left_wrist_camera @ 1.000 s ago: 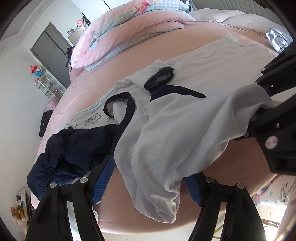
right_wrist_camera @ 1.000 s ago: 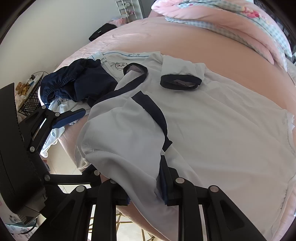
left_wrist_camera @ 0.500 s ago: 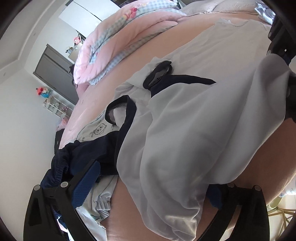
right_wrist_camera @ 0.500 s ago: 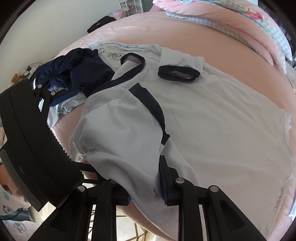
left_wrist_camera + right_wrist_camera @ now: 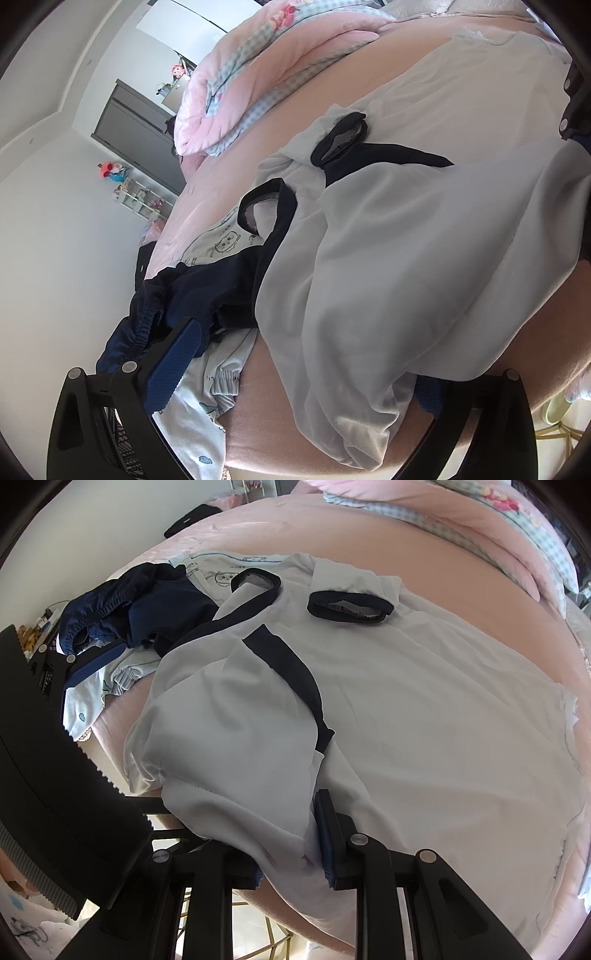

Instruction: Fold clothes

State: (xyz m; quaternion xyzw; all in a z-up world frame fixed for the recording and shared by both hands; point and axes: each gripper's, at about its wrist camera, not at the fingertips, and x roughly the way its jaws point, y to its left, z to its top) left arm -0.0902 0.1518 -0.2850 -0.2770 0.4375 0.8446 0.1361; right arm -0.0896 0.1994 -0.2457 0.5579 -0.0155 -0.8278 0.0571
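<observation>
A white shirt with navy trim [image 5: 406,240] lies spread on the pink bed [image 5: 240,158], its near side folded over toward the middle. My left gripper [image 5: 299,380] stands open and wide at the bed's edge. The shirt's hanging edge droops between its fingers and covers the right one; the left blue pad [image 5: 173,365] is bare. In the right wrist view my right gripper [image 5: 291,845] is shut on the folded part of the white shirt [image 5: 424,701] at the near edge. The left gripper's blue pad [image 5: 96,661] shows at the left there.
Crumpled navy shorts [image 5: 192,288] and a pale printed garment [image 5: 221,240] lie left of the shirt. A pink and checked quilt [image 5: 277,74] is heaped at the far side. A grey wardrobe [image 5: 136,140] and a small shelf [image 5: 140,195] stand by the wall. Floor shows below the bed edge.
My left gripper's fingers have spread wide and let go of the shirt's edge, and the gripper has tilted. The right gripper keeps its hold in the same place.
</observation>
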